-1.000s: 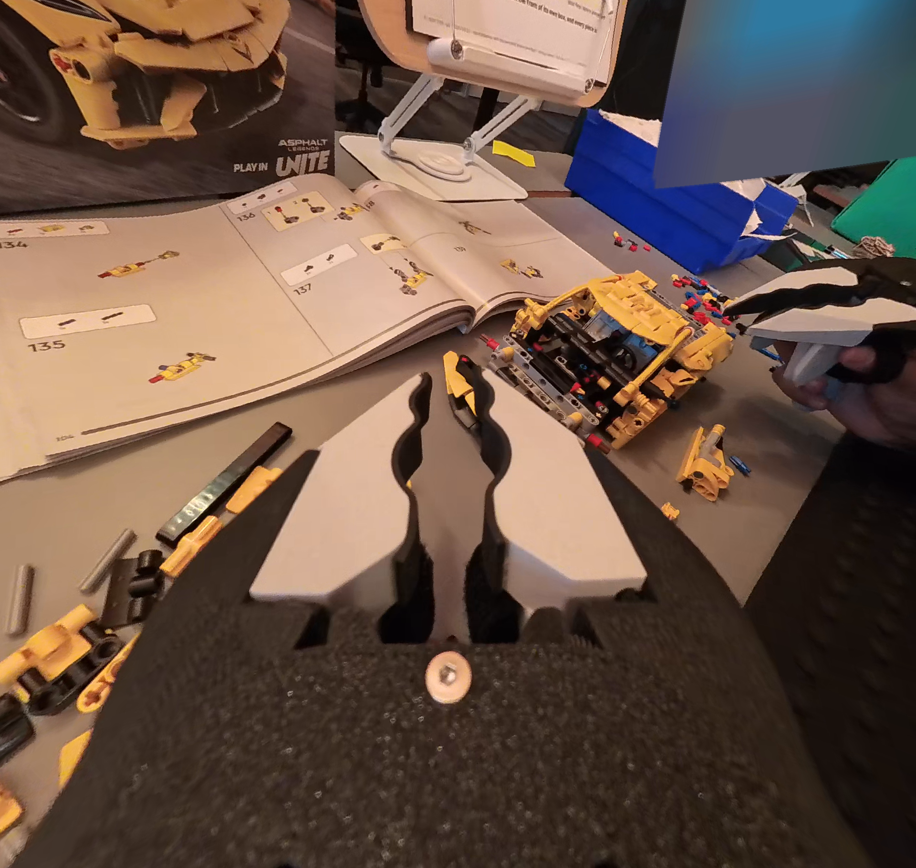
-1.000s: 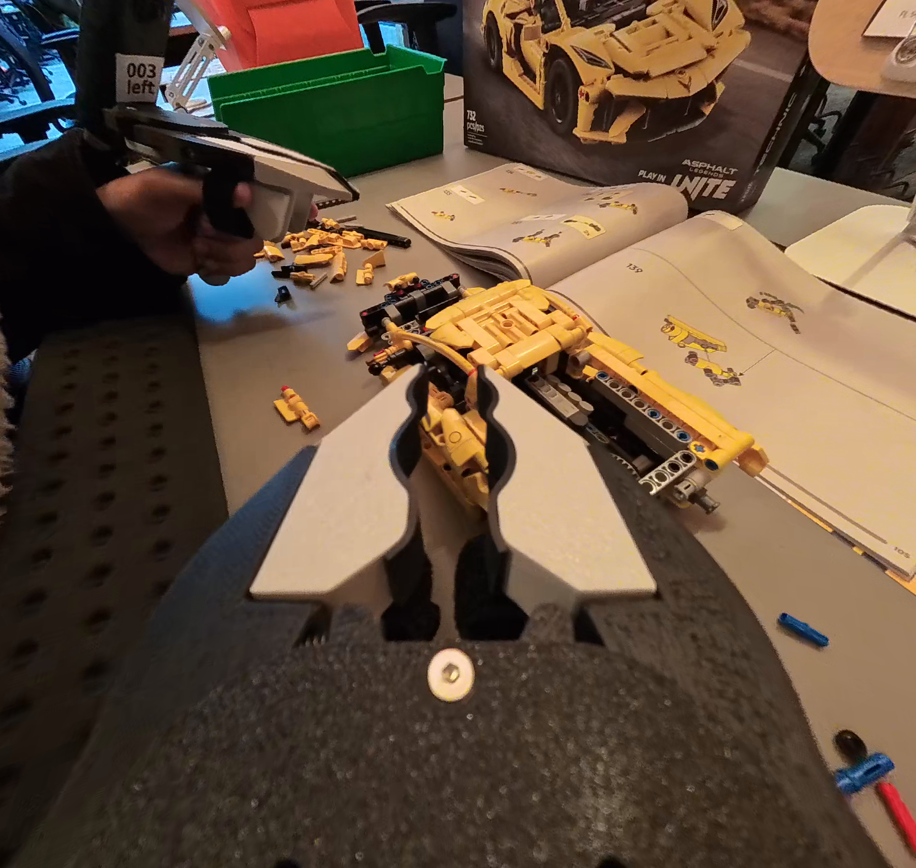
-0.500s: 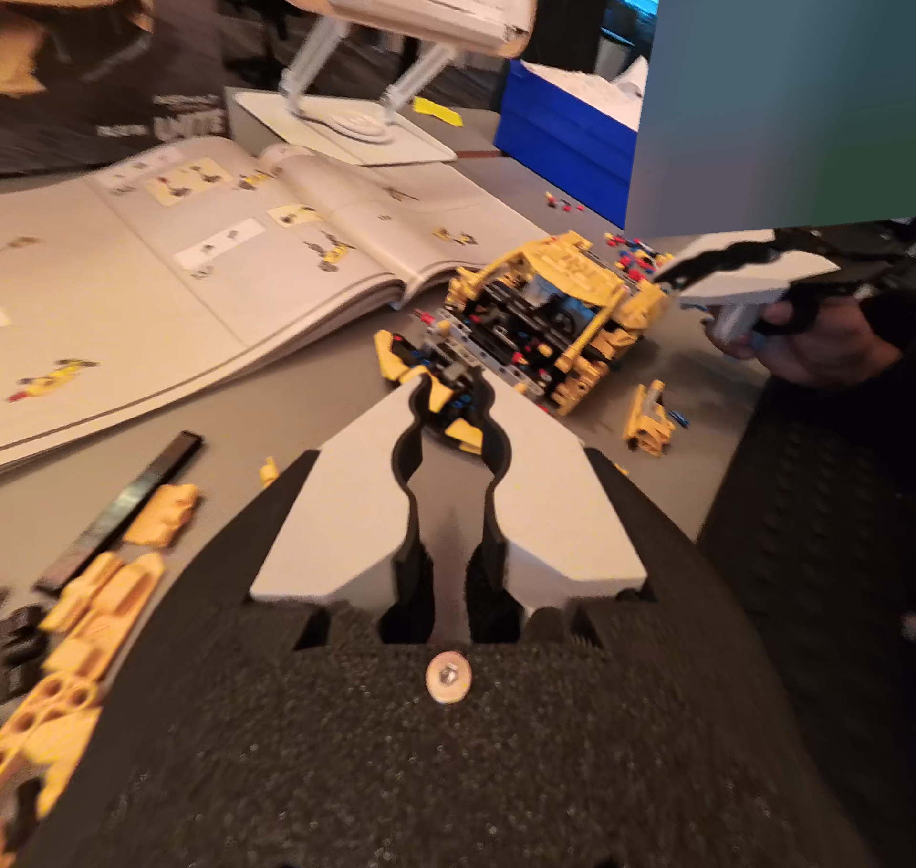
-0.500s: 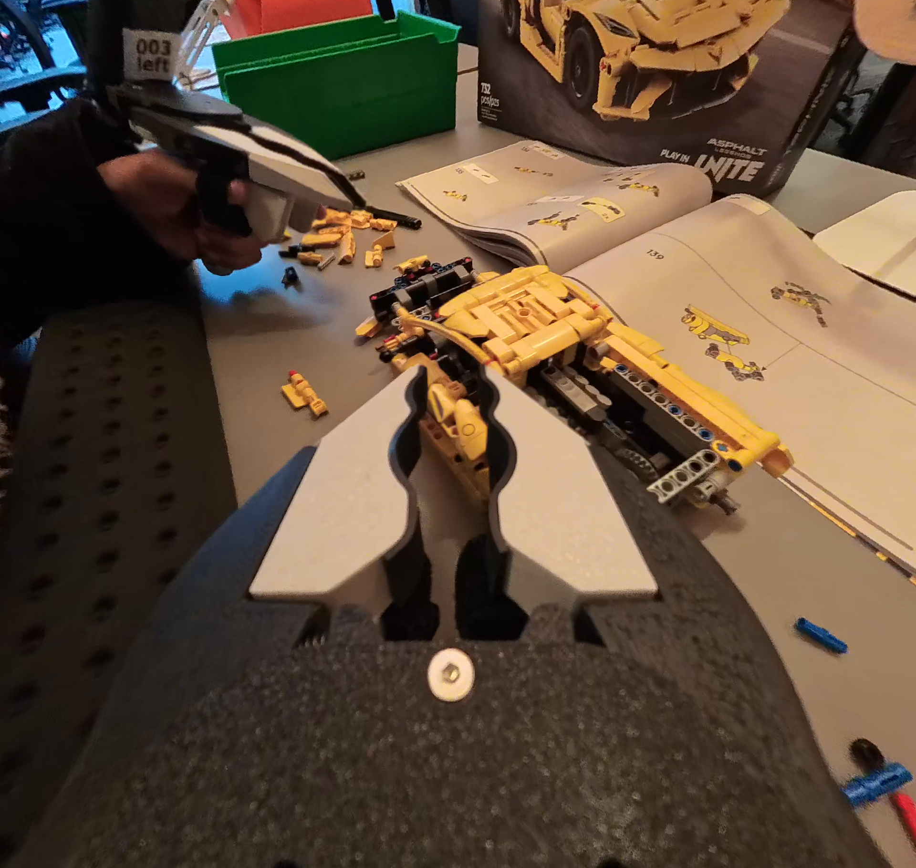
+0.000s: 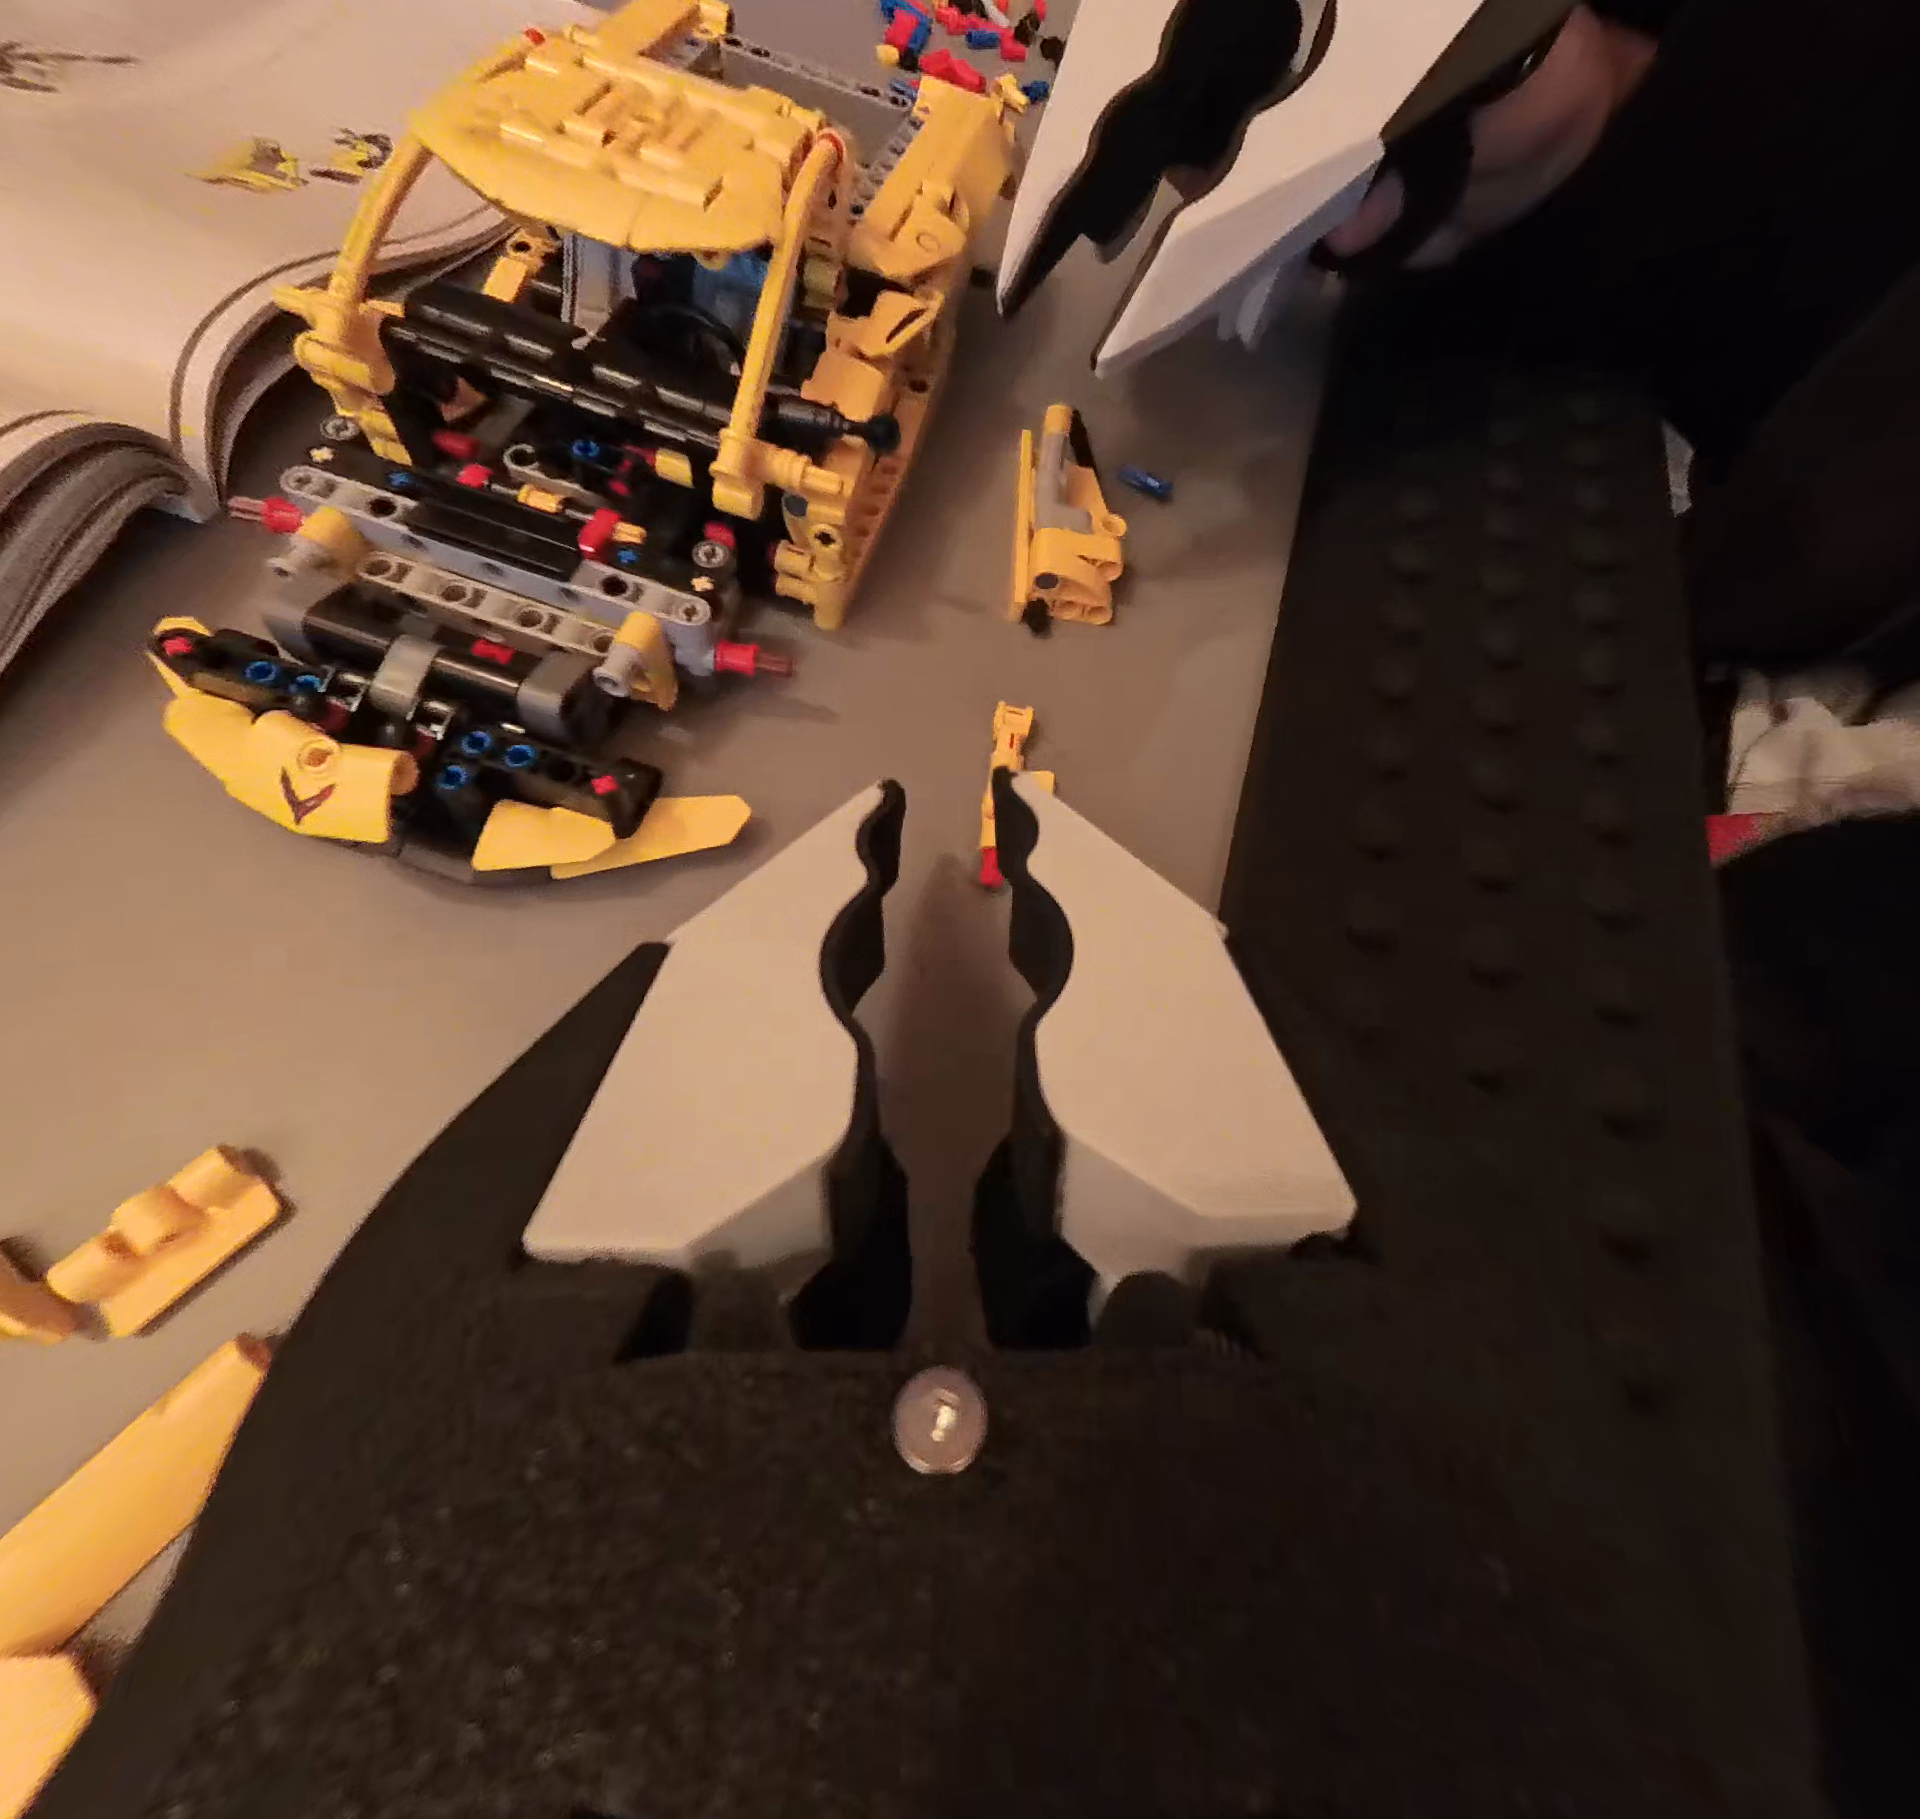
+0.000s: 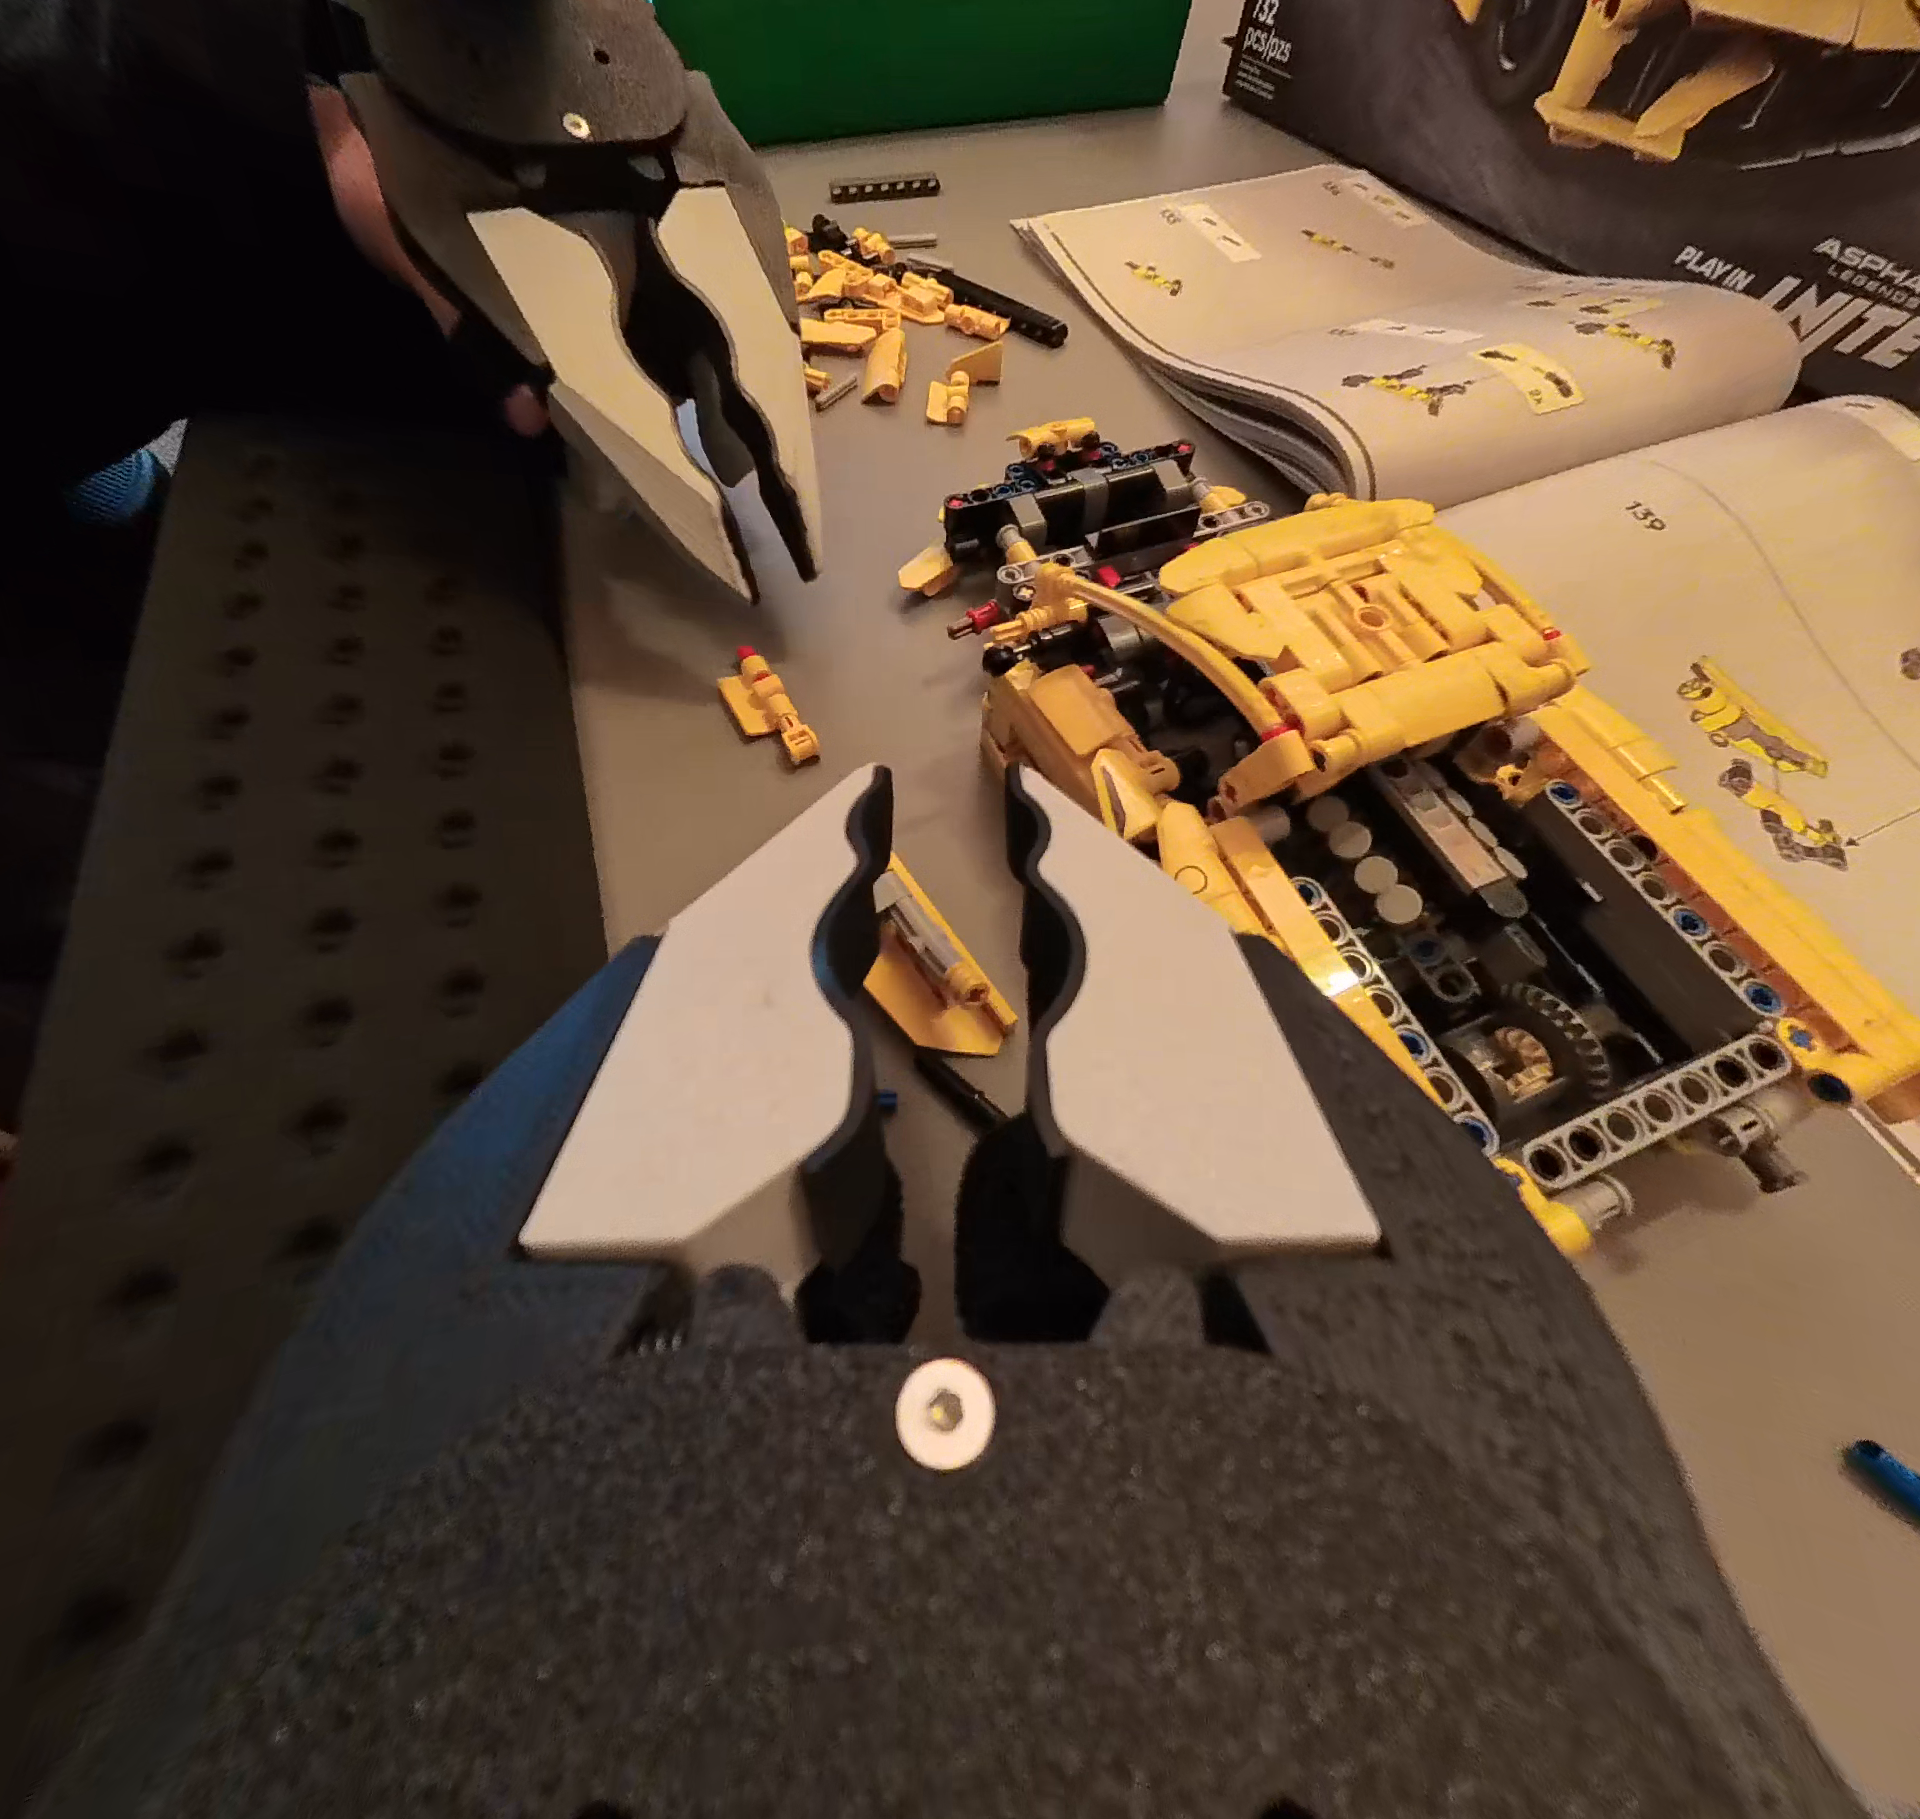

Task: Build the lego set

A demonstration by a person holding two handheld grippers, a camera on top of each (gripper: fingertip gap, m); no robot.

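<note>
The partly built yellow car (image 5: pixel 623 367) (image 6: pixel 1351 730) stands on the grey table beside the open booklet. My left gripper (image 5: pixel 945 787) is open and empty, and points down at the table in front of the car. A small yellow piece with a red tip (image 5: pixel 1003 782) (image 6: pixel 769 704) lies just off its right fingertip. My right gripper (image 6: pixel 948 777) is open and hovers over a yellow sub-assembly (image 6: pixel 935 969) (image 5: pixel 1065 522) that lies flat beside the car. Each view shows the other gripper: the right one (image 5: pixel 1051 330) and the left one (image 6: pixel 777 580).
The instruction booklet (image 6: pixel 1455 335) lies behind the car, with the set's box (image 6: pixel 1558 55) and a green bin (image 6: pixel 914 13) farther back. There are loose yellow parts (image 6: pixel 894 315), a pile of small coloured pins (image 5: pixel 935 3) and a blue pin (image 6: pixel 1881 1494). A black perforated mat (image 5: pixel 1455 834) runs along the near edge. There is about 10 centimetres between the tips of the two grippers.
The left gripper swung right and tipped down to the small yellow piece near the mat. The right gripper dropped and tipped down over the yellow sub-assembly. Both jaw gaps look unchanged.
</note>
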